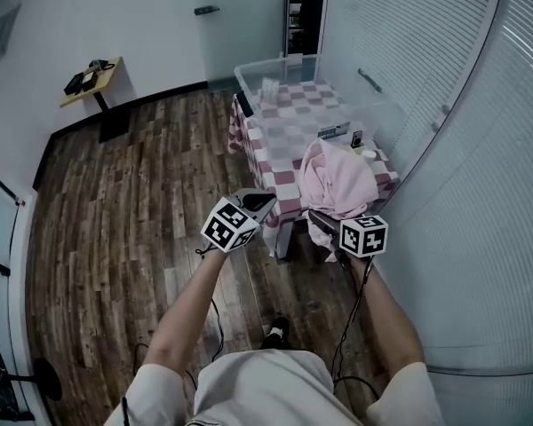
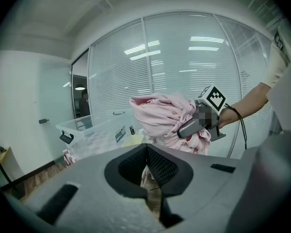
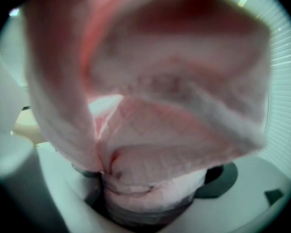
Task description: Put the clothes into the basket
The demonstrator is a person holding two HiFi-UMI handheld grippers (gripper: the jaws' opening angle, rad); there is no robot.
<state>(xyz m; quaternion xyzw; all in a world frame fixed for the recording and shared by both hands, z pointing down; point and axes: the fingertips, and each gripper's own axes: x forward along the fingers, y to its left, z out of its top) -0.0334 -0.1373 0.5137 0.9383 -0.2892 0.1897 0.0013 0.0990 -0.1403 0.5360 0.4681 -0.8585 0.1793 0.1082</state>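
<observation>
While the right gripper [image 1: 331,232] is clamped on the pink garment [image 1: 338,179], the left gripper [image 1: 257,204] is closed on nothing: its pad tips meet and only a thin slit shows behind them.

- Garment: bunched into a wad and held up over the near right corner of the table [image 1: 289,137]. Loose folds hang off the gripper. I can't tell whether the lowest fold touches the tabletop.
- Right gripper view: pink fabric fills almost the whole frame and is pinched tight between the jaws at the bottom.
- Left gripper: off the table's near left corner, over the wood floor [image 1: 115,220], clear of the garment.
- Basket: a clear bin [image 1: 249,68] on the far end of the table. It is well apart from the garment, with bare checked cloth [image 1: 275,149] between them.
- A few small items sit along the table's right edge, too small to identify.
- The blinds [image 1: 444,78] run just right of the table.
- A side table [image 1: 96,80] stands far to the left of the table, against the wall, with dark objects on top.
</observation>
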